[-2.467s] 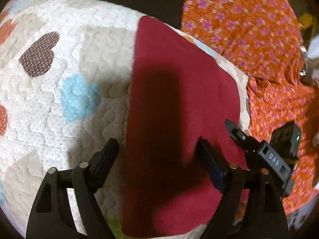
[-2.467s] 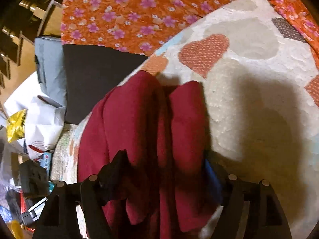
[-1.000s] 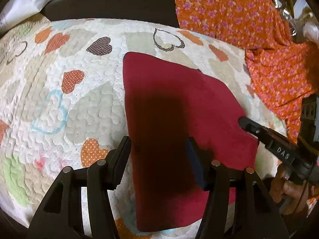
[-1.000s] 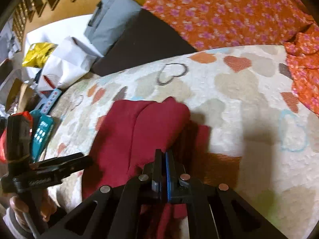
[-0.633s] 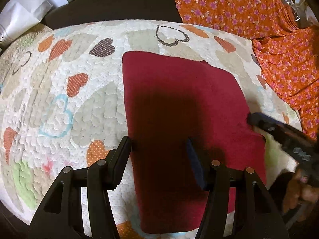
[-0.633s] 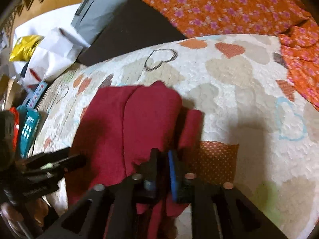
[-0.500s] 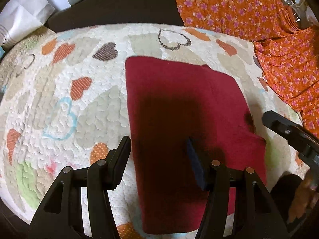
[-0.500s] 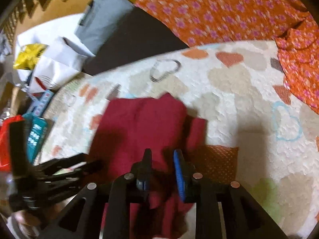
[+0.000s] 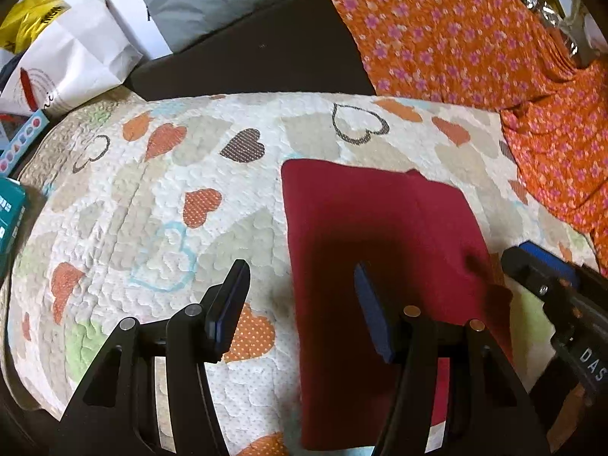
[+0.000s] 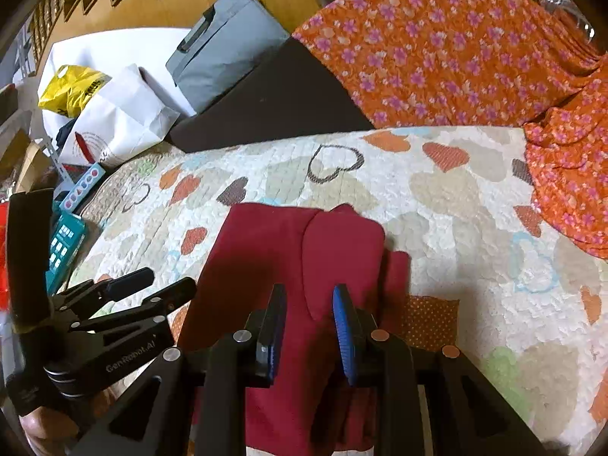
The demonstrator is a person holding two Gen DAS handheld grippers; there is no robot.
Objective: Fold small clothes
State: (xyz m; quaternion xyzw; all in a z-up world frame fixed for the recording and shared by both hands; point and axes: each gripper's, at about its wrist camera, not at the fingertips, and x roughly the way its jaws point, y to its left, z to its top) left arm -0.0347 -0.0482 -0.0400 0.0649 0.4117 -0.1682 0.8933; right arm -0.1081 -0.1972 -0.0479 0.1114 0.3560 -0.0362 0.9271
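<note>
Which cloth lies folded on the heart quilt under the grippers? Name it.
The dark red garment, plain and folded flat on the heart quilt. The orange floral cloth is patterned and lies spread beyond the quilt's far right edge.

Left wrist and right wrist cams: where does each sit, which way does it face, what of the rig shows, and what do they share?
Left wrist: on the left gripper, looking forward along its open fingers at the red cloth on the heart quilt; right gripper at right edge.
Right wrist: on the right gripper, fingers apart above the cloth's folded edge; left gripper and hand lower left.
Shared: cloth, quilt, orange floral fabric, grey bag.
</note>
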